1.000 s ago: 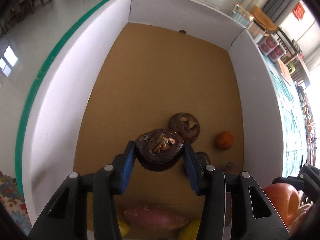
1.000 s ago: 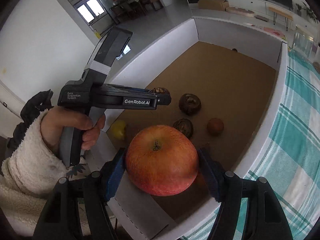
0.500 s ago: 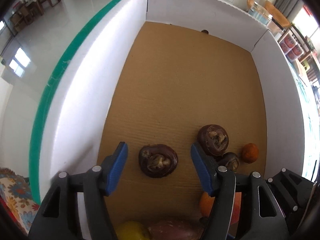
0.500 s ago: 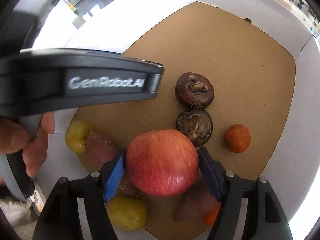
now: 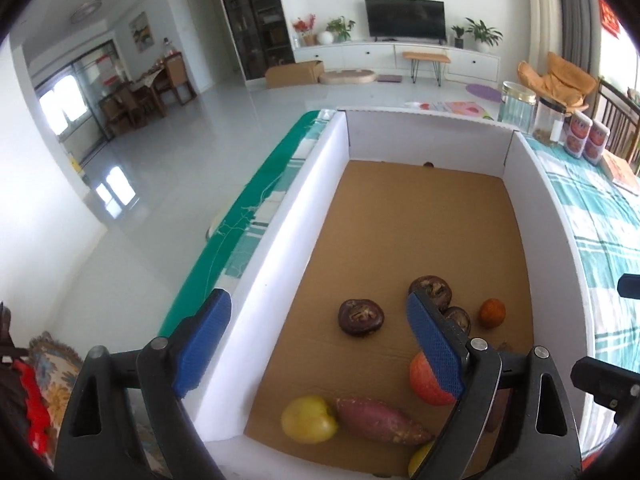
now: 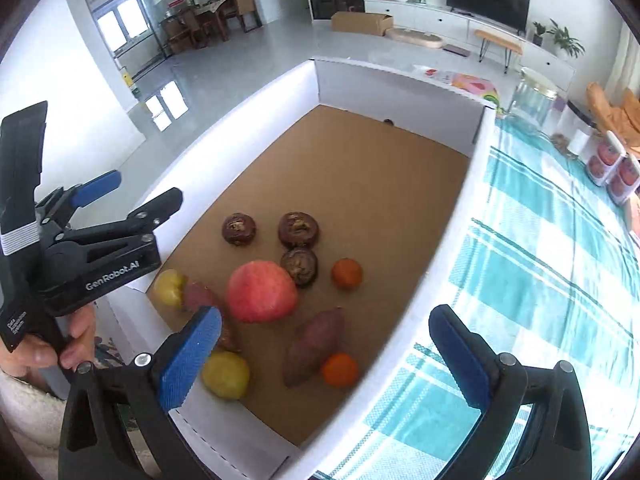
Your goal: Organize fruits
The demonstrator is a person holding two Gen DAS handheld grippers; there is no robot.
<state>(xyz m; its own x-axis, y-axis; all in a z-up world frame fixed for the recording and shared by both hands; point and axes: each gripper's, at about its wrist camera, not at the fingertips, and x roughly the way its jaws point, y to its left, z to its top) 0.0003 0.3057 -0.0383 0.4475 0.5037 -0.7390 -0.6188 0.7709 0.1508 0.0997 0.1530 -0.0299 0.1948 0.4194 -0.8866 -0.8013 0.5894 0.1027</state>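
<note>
Both claws hang above the white-walled box [image 6: 448,240] with nothing between their blue pads. The right claw [image 6: 324,354] stands at its widest and its jaws are opening; the apple [image 6: 262,297] lies on the cardboard floor below and just ahead of its left pad, free of it. The left claw [image 5: 318,348] is also spreading, wide apart and empty, with one pad out over the box's left wall. The dark fruit [image 5: 361,317] sits on the floor between its pads, lower down and clear of both.

The apple is round, red shading to pink, the biggest piece in the box. The dark fruit is a flattened, maroon-brown round with a pale, wrinkled crown. Two more like it [image 6: 299,229] [image 6: 299,266] lie just right of it, the nearer one touching the apple. A small orange [image 6: 347,274] sits right of those. Nearer the front wall lie a sweet potato [image 6: 316,346] with a second orange [image 6: 340,369] against its end, a yellow fruit [image 6: 226,375], and at the left corner another yellow fruit [image 6: 170,288] touching a second sweet potato [image 6: 200,298].

A hand [image 6: 52,346] grips the left claw's handle. The box rests on a teal checked cloth [image 6: 540,300].
</note>
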